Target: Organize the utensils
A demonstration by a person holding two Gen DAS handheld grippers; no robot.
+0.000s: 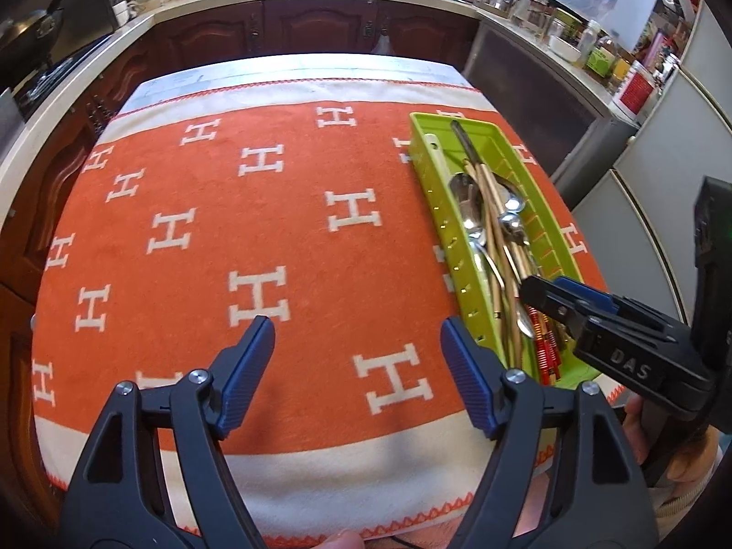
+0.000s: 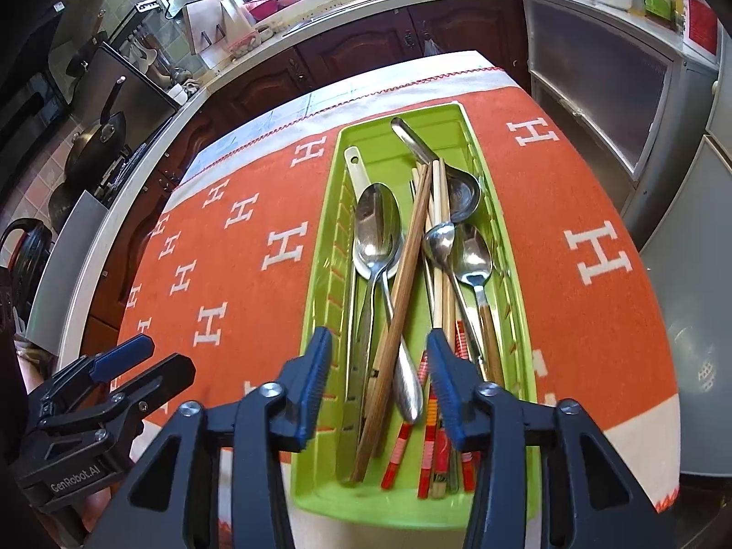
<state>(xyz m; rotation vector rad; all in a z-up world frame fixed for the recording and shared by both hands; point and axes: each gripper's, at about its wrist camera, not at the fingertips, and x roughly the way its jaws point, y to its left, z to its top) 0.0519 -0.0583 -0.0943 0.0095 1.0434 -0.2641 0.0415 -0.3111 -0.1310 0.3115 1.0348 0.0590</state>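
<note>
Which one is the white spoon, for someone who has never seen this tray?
Find the lime-green tray on the orange blanket. Along its left wall, from the right wrist view, lies the white spoon, handle toward the far end, its bowl mostly hidden under a large steel spoon. It is the only white, non-metal spoon; the others are steel.

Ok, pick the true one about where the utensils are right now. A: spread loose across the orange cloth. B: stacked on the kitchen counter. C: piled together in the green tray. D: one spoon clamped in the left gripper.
C: the spoons and chopsticks all lie jumbled inside the green tray, while the orange cloth beside it carries none, and the left gripper and right gripper are open with nothing between their fingers.
</note>
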